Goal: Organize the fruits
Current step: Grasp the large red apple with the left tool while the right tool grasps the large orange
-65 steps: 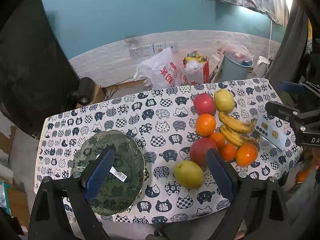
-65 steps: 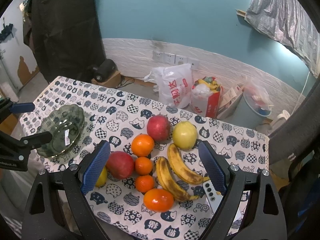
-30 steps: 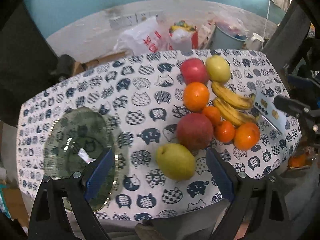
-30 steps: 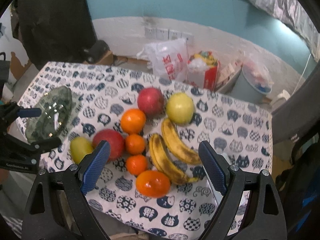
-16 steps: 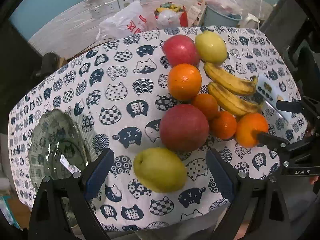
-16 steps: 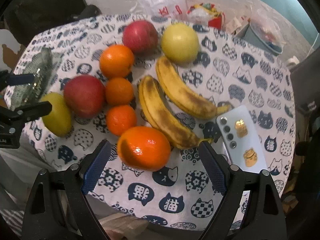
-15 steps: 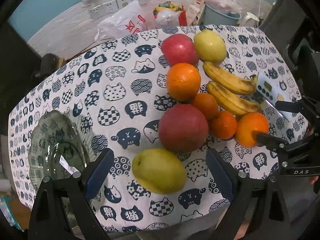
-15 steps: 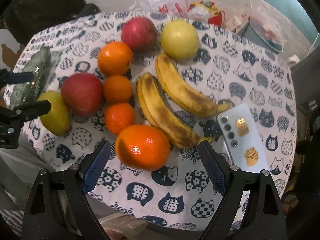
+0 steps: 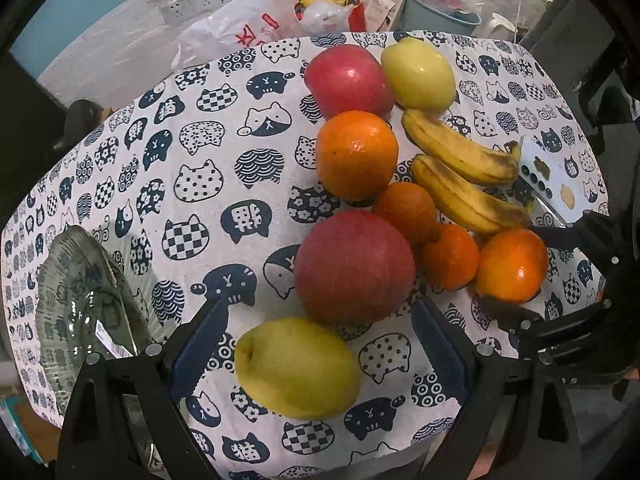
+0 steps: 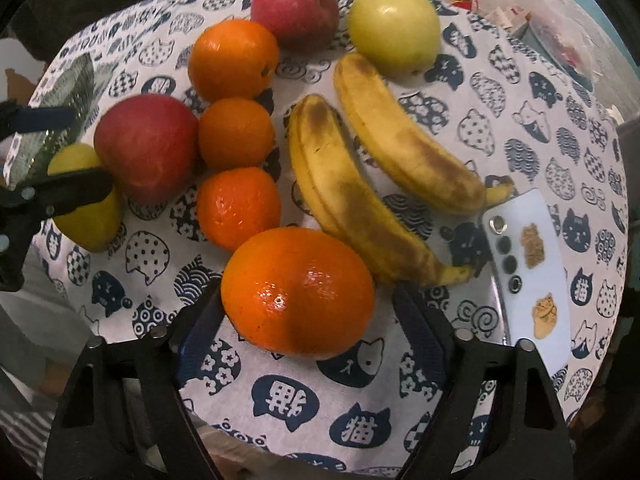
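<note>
Claws both released: left claw [image 9: 318, 348] straddles yellow pear [image 9: 296, 366], right claw [image 10: 306, 322] straddles orange [image 10: 298, 292]

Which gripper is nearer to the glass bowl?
Left. The left gripper straddles a yellow pear right beside the glass bowl; the right gripper is around a big orange, several fruits away.

On the worktop [image 9: 224, 160], the fruit cluster [image 9: 384, 184] lies right of the bowl [image 9: 80, 304]; bananas [image 10: 360, 184] sit left of the phone [image 10: 528, 264].
</note>
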